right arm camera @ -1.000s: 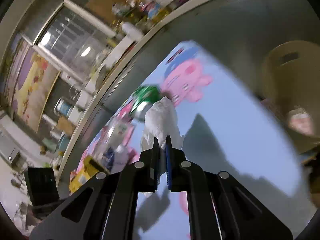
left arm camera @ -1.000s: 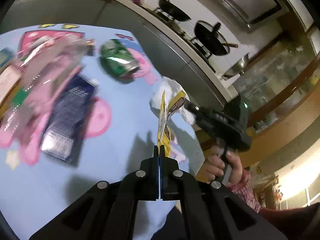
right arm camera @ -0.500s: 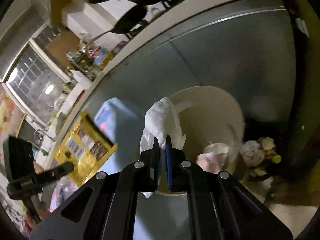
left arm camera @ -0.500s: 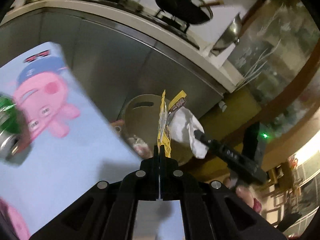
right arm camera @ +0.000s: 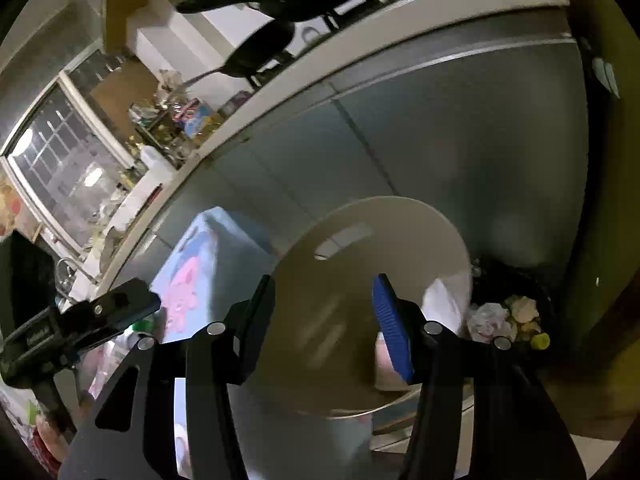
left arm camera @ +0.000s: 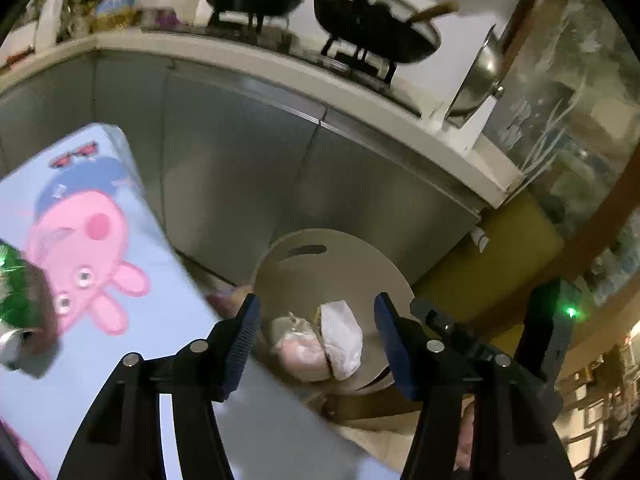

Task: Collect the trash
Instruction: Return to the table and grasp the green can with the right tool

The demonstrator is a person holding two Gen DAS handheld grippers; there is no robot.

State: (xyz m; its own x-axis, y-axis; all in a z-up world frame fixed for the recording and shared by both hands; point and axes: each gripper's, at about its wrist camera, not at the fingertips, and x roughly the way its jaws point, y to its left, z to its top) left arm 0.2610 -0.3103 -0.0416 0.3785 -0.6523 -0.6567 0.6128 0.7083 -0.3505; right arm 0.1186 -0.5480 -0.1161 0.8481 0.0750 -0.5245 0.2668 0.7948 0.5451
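Note:
A beige trash bin (left arm camera: pixel 336 256) stands on the floor beside the table; it also shows in the right wrist view (right arm camera: pixel 360 280). Inside it lie a crumpled white tissue (left arm camera: pixel 342 332) and other pale trash (left arm camera: pixel 300 352). My left gripper (left arm camera: pixel 316 340) is open and empty, held over the bin's mouth. My right gripper (right arm camera: pixel 324 320) is open and empty above the bin; it shows at the right of the left wrist view (left arm camera: pixel 440 320). A green can (left arm camera: pixel 16 300) lies on the table at the left.
The table has a light blue cloth with pink pig cartoons (left arm camera: pixel 80 240). A steel kitchen counter (left arm camera: pixel 280 160) with black pans (left arm camera: pixel 376 32) stands behind the bin. A black bin (right arm camera: pixel 512 312) holding trash sits to the right of the beige one.
Both grippers have opened over the bin. The yellow wrapper has left my left gripper and the white tissue has left my right gripper; the tissue now lies in the bin.

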